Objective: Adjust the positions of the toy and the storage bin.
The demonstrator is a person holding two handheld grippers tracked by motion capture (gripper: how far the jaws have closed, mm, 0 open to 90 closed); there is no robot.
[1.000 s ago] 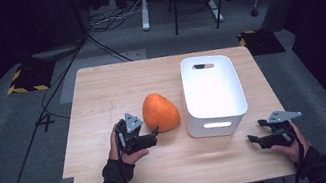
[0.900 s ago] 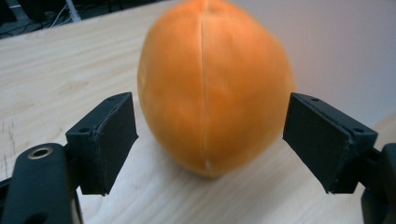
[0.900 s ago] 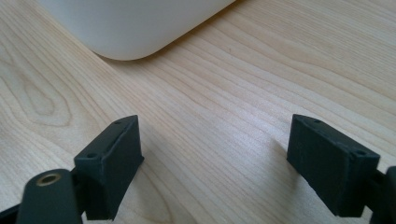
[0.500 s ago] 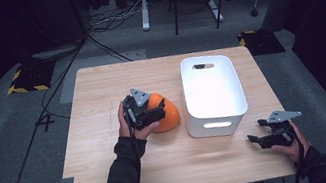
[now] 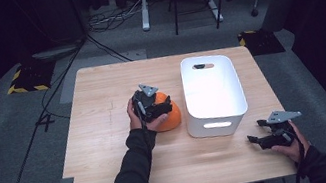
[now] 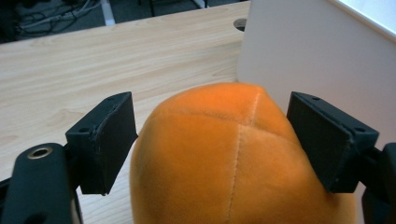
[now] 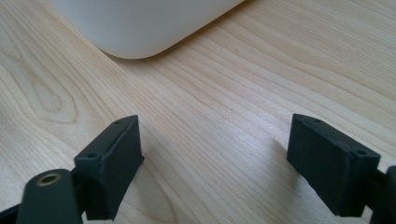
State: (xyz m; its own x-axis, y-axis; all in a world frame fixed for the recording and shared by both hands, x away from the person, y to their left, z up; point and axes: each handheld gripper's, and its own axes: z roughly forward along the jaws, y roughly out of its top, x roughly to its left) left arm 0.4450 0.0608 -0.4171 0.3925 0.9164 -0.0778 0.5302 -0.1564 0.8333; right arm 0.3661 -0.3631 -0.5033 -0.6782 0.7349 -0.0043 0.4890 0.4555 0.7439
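Between the left hand-held gripper's (image 6: 212, 149) wide jaws sits the orange plush ball (image 6: 233, 163).

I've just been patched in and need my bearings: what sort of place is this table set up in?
Probably a lab or recording studio: a bare wooden table on grey carpet, dark curtains all round, loose cables and hazard-striped floor plates.

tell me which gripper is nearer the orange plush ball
Left. The left gripper is right at the orange plush ball, open jaws either side of it. The right gripper rests open near the table's front right corner, past the white bin.
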